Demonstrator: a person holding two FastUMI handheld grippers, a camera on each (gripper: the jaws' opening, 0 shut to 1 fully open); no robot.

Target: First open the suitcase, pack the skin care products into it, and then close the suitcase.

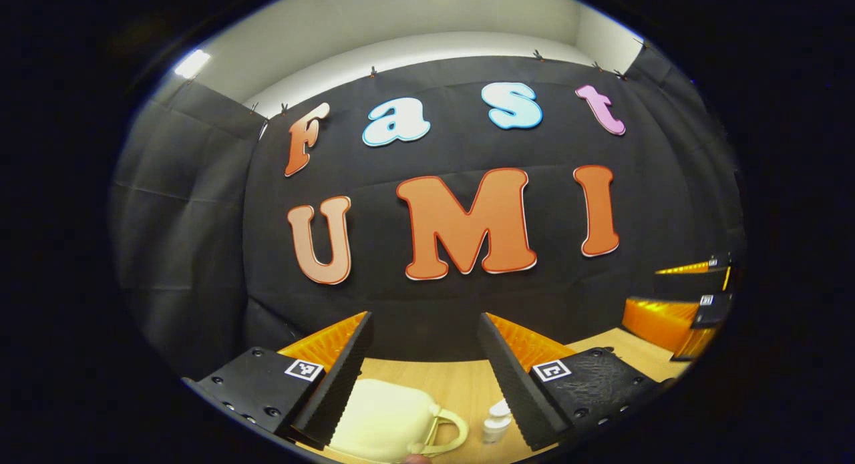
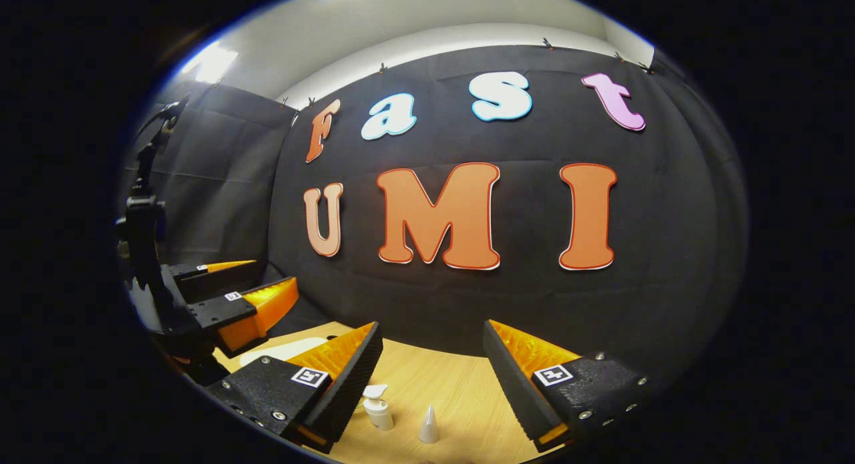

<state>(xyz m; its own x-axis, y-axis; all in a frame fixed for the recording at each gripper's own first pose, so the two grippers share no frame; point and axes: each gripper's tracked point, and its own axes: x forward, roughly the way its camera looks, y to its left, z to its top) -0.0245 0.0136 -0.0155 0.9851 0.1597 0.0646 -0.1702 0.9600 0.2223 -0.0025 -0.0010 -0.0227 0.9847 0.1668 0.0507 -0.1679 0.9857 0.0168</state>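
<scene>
In the left gripper view a cream suitcase [image 1: 387, 420] with a looped handle lies shut on the wooden table [image 1: 461, 384], low between my left gripper's fingers. A small white bottle [image 1: 496, 424] stands just right of it. My left gripper [image 1: 425, 330] hangs open above them, holding nothing. In the right gripper view a white pump bottle [image 2: 379, 407] and a white cone-capped tube [image 2: 429, 425] stand upright on the table [image 2: 461, 384]. My right gripper [image 2: 433, 337] is open above them with nothing between its fingers. The left gripper [image 2: 234, 297] shows at far left.
The black cloth wall rises close behind the table's far edge. The right gripper [image 1: 695, 310] appears at the right edge of the left gripper view. A pale patch of the suitcase [image 2: 280, 350] shows behind the right gripper's left finger.
</scene>
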